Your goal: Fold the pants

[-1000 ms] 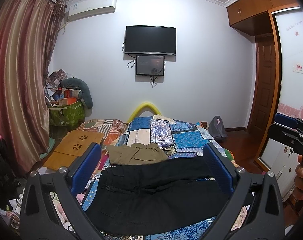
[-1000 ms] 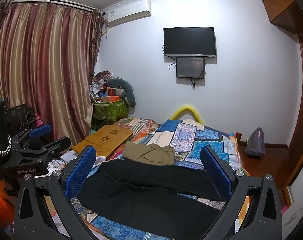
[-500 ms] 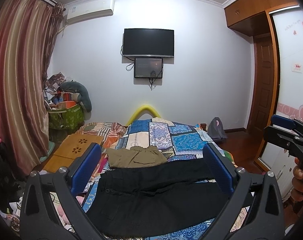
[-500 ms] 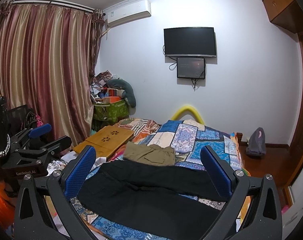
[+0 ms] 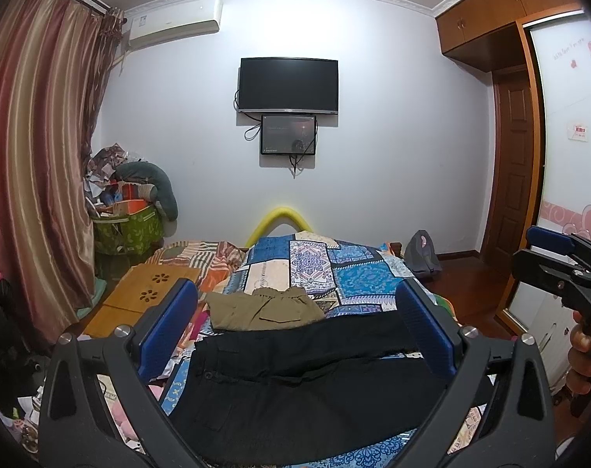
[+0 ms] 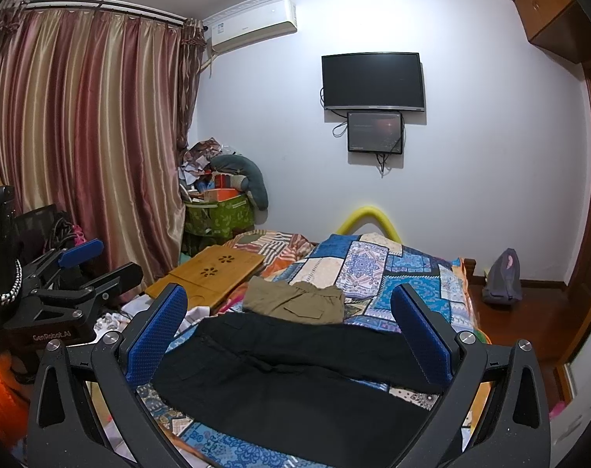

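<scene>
Two wide-spread fingers on my left gripper (image 5: pixel 295 325) holding nothing, black pants (image 5: pixel 295 386) flat on the patchwork bed (image 5: pixel 354 277) beyond them, my right gripper (image 6: pixel 289 327) equally agape and empty, pants (image 6: pixel 295 382) between and past its tips

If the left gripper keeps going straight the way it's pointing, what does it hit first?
Probably the black pants spread on the bed, if it points slightly downward. The left gripper has its jaws open and empty, and nothing shows between them and the pants. Depth is hard to judge.
</scene>
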Demonstrator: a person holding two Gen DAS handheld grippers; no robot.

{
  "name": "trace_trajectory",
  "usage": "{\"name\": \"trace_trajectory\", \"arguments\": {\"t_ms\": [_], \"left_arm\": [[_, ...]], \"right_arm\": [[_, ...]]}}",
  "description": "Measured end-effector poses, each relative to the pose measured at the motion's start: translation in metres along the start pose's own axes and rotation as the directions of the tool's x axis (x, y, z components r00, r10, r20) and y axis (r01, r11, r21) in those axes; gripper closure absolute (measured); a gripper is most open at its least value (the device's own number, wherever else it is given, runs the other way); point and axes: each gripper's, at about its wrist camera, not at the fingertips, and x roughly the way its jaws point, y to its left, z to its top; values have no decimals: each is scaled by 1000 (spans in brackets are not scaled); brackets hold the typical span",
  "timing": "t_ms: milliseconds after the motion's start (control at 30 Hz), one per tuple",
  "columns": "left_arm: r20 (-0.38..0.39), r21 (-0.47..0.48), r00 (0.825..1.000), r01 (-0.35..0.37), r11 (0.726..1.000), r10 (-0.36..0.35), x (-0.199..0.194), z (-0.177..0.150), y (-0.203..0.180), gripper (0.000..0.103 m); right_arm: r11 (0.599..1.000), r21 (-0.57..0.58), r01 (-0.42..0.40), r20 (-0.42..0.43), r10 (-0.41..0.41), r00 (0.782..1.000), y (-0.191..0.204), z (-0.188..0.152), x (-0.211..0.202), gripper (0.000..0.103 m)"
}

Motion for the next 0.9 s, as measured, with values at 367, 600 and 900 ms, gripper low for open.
{"name": "trace_trajectory", "arguments": {"t_ms": [367,600,900], "left_arm": [[-2,2,1000,3,1000,-3,2,1,-2,0],[-12,-2,1000,4,1000,-4,7,0,-2,0],[-72,-22,997,-3,1000,2,35,-1,6,0]], "right_arm": [[1000,4,-8,-7,8,1000,0,-2,2,0],[1000,3,-13,-13,13,1000,0,-5,4,0],[999,25,-34,-43,35,998,-9,-14,24,0]]}}
